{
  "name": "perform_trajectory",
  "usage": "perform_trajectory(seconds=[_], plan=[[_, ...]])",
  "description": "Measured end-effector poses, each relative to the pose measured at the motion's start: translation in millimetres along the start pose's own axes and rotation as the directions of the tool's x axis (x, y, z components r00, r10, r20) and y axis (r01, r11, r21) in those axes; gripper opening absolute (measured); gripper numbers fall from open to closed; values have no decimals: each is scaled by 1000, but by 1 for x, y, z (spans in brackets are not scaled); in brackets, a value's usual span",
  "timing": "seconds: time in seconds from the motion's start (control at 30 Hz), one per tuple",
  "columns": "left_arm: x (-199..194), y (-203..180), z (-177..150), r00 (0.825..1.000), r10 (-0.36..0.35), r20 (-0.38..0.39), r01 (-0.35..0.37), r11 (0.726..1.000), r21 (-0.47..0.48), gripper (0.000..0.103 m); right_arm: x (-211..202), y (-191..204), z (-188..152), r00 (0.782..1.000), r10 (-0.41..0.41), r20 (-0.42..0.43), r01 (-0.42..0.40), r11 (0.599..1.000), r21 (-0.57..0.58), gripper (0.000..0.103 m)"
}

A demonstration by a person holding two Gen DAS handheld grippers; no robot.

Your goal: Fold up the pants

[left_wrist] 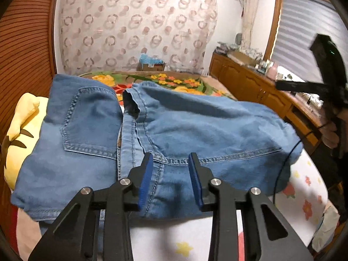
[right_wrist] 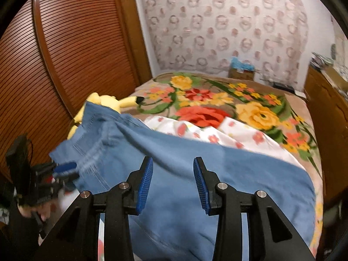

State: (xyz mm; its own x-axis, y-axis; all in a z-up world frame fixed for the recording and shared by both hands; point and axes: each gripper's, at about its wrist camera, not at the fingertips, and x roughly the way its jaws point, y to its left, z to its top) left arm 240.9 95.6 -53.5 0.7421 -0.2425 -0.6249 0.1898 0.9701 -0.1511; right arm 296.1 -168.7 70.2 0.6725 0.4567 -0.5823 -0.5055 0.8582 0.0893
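Blue denim pants [left_wrist: 174, 128] lie spread on the bed, back pockets up, seat seam running toward me. My left gripper [left_wrist: 170, 158] is open just above the seat seam, with nothing between its blue pads. In the right wrist view the pants [right_wrist: 195, 174] cover the near bed. My right gripper [right_wrist: 173, 163] is open over the denim and holds nothing. The left gripper also shows in the right wrist view [right_wrist: 65, 169] at the pants' left edge. The right gripper's black body [left_wrist: 326, 76] hangs at the right of the left wrist view.
A yellow plush toy [left_wrist: 24, 128] lies left of the pants by the slatted wooden wardrobe [right_wrist: 54, 65]. A floral blanket [right_wrist: 217, 108] and a white flowered sheet [right_wrist: 228, 134] cover the bed. A wooden dresser [left_wrist: 261, 87] with clutter stands right. A cardboard box [left_wrist: 152, 66] sits beyond the bed.
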Motion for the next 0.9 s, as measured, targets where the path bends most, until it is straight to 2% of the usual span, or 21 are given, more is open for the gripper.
perform_trajectory(seconds=[0.1,0.23,0.43,0.47,0.5,0.7,0.9], plan=[[13,2,3,999,27,-29,-27,1000,-6,35,-1,-13,-17,999,-39,-4,39,999,16,40],[26,4,0,996,51,-73,-52,999,-10,35,3,-26,-42,1000,-26,7,26,997,75,40],[35,0,-2,992,84,-97,-83,996,20,33,18,-35,-54,998,-55,31,51,990,129,40],[35,-1,-3,991,96,-95,-93,995,32,25,19,-36,-56,998,-47,36,41,989,140,40],[36,-2,-3,989,111,-92,-108,993,44,21,19,-36,-55,998,-38,41,31,988,148,40],[17,-1,-2,994,105,-39,-103,993,52,16,0,-41,-60,996,-40,79,30,992,122,40],[-7,3,5,994,112,13,-113,993,31,12,-50,-35,-63,988,-63,141,50,994,95,40]])
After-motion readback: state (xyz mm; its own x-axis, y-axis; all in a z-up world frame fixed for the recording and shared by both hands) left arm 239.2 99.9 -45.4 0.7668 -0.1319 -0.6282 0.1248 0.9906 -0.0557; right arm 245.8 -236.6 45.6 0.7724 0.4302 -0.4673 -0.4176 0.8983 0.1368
